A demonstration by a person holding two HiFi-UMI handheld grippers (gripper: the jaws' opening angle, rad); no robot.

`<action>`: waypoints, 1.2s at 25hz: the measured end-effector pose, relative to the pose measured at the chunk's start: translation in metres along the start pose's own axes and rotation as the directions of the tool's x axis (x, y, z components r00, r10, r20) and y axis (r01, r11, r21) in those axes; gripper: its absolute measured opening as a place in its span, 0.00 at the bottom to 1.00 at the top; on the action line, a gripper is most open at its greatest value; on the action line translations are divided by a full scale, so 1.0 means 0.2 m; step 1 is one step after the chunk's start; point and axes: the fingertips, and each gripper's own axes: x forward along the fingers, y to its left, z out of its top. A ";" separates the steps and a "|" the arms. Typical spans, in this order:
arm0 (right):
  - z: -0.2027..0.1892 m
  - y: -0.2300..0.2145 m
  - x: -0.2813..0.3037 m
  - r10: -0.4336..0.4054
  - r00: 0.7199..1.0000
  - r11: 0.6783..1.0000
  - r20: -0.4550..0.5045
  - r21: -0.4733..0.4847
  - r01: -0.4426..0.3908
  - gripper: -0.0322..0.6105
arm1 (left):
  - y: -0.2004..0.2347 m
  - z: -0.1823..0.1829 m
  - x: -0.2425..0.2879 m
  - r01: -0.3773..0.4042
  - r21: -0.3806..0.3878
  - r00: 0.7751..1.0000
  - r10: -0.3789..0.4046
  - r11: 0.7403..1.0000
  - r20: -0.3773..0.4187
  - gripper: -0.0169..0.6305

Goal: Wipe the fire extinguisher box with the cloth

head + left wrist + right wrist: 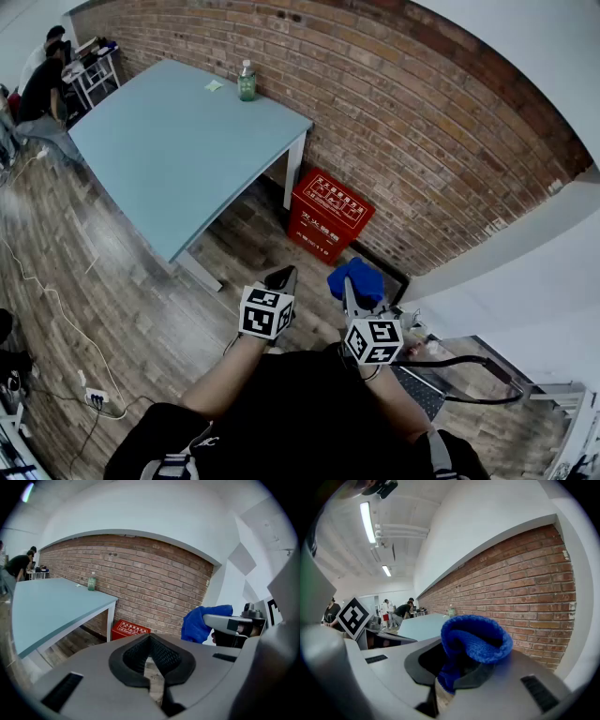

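Cloth point(356, 279) bunching blue in right gripper point(348, 292), jaws clamping it | left gripper point(284, 276) hanging alongside, jaws together, carrying nothing | fire extinguisher box point(328, 214) sitting further ahead on floor against brick wall point(441, 122), not yet wiped | advising: bringing cloth down flat onto red lid.

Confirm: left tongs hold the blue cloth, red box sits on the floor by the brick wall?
No. The right tongs hold the blue cloth, per the right gripper view; the left tongs hold nothing. The red box does sit on the floor by the brick wall.
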 end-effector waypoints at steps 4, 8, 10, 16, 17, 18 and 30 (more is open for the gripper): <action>-0.01 0.03 0.01 0.001 1.000 1.000 -0.006 -0.001 -0.001 0.12 | 0.03 0.00 0.00 0.006 0.002 1.000 -0.006 1.000 -0.008 0.02; -0.03 -0.01 0.02 -0.011 1.000 1.000 -0.021 0.000 0.011 0.12 | 0.03 0.01 0.06 0.010 -0.013 1.000 -0.010 1.000 -0.012 0.02; -0.03 -0.06 0.05 -0.018 1.000 1.000 -0.022 0.005 0.018 0.12 | 0.02 0.03 0.10 0.014 -0.014 1.000 -0.014 1.000 -0.017 0.02; 0.02 -0.25 0.26 -0.023 1.000 0.999 -0.003 0.039 0.023 0.12 | 0.07 0.09 0.28 -0.005 -0.003 0.999 0.005 1.000 -0.045 0.02; 0.05 -0.29 0.31 -0.022 1.000 0.999 0.002 0.043 0.022 0.12 | 0.09 0.11 0.31 -0.009 0.003 0.999 0.009 1.000 -0.052 0.02; 0.08 -0.32 0.37 -0.019 1.000 0.999 0.008 0.047 0.018 0.12 | 0.11 0.14 0.34 -0.013 0.008 0.998 0.013 1.000 -0.058 0.02; 0.38 -0.66 0.86 0.069 0.997 0.996 0.038 0.051 -0.071 0.12 | 0.15 0.57 0.87 -0.031 0.036 0.998 0.033 0.999 -0.055 0.02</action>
